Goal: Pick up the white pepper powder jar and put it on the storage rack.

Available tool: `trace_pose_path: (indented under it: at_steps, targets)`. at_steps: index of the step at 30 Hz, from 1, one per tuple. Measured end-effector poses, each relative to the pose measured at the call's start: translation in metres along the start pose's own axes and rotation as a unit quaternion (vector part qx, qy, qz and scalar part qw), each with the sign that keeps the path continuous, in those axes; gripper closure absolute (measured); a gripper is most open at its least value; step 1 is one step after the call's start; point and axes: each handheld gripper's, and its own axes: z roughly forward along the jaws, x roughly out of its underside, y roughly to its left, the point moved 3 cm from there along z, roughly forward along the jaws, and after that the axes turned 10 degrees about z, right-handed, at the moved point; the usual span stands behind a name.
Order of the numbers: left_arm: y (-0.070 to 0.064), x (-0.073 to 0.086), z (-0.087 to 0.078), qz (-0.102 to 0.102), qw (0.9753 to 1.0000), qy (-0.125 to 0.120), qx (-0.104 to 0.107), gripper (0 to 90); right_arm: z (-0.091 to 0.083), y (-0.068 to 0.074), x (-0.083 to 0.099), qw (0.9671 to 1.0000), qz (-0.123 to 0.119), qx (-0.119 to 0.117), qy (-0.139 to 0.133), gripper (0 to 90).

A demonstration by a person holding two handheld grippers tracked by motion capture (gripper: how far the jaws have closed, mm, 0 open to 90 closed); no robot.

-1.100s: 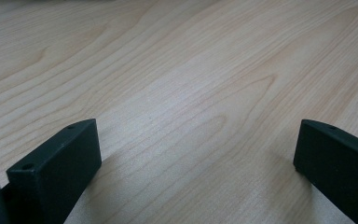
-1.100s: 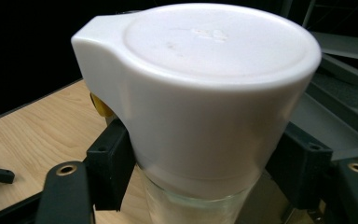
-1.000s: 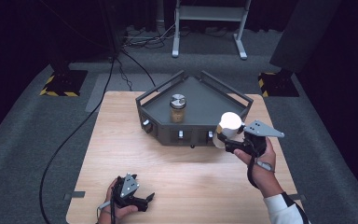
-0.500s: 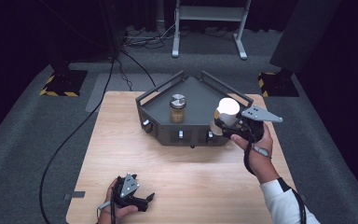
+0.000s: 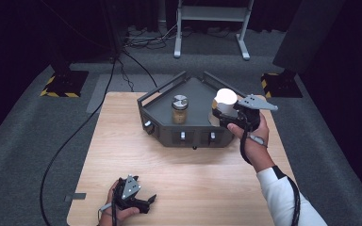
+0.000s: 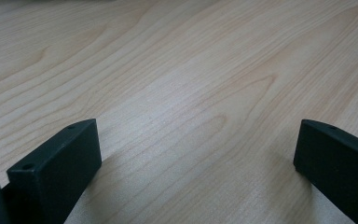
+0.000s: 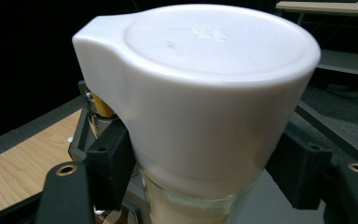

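White-lidded glass jar [image 7: 200, 112] clamped in right hand-held gripper [image 5: 231, 113]; left hand-held gripper [image 5: 139, 200] apart

A dark grey, angular metal tray with raised walls [image 5: 162, 129] sits on the far middle of the light wooden surface [image 5: 188, 183]. Inside the tray, toward its left centre, stands a small glass jar with a silver lid [image 5: 179, 109]. To the right of that jar, above the tray's right side, is the white-lidded glass jar [image 5: 226, 100], between the jaws of the right gripper [image 5: 224, 115], which sits at the tray's right edge. The left gripper [image 5: 146, 201] lies on the surface at the near left, well apart from the tray. Beyond the surface's far edge, a pale metal stand [image 5: 212, 23] is on the floor.
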Motion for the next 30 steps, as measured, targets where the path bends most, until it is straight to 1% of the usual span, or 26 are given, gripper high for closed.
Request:
trace_pose_path:
  at_steps: [2, 5, 9, 11, 14, 17, 24, 30]
  targets:
    - [0.0, 0.0, 0.0, 0.0, 1.0, 0.0, 0.0, 0.6, 0.003, 0.001, -0.002, 1.0, -0.002, 0.004, 0.003, 31.4]
    - [0.0, 0.0, 0.0, 0.0, 1.0, 0.0, 0.0, 0.7, 0.008, 0.0, -0.004, 1.0, 0.004, 0.007, 0.0, 31.4]
    - [0.0, 0.0, 0.0, 0.001, 1.0, 0.0, 0.0, 0.7, 0.014, 0.0, -0.007, 0.9999, 0.001, 0.012, 0.003, 31.4]
    - [0.0, 0.0, 0.0, 0.001, 1.0, 0.0, 0.0, 0.7, 0.018, -0.002, -0.008, 0.9999, 0.009, 0.01, 0.002, 31.4]
    - [0.0, 0.0, 0.0, 0.001, 1.0, 0.0, 0.0, 0.7, 0.023, -0.003, -0.009, 0.9998, 0.006, 0.02, 0.003, 31.4]
    - [0.0, 0.0, 0.0, 0.0, 1.0, 0.0, 0.0, 0.7, 0.027, -0.006, -0.01, 0.9996, 0.011, 0.026, 0.005, 31.4]
    - [0.0, 0.0, 0.0, 0.0, 1.0, 0.0, 0.0, 0.7, 0.033, -0.01, -0.01, 0.9995, 0.011, 0.03, 0.007, 31.4]
    - [0.0, 0.0, 0.0, -0.001, 1.0, 0.0, -0.002, 0.7, 0.038, -0.014, -0.008, 0.9993, 0.02, 0.032, 0.007, 31.4]
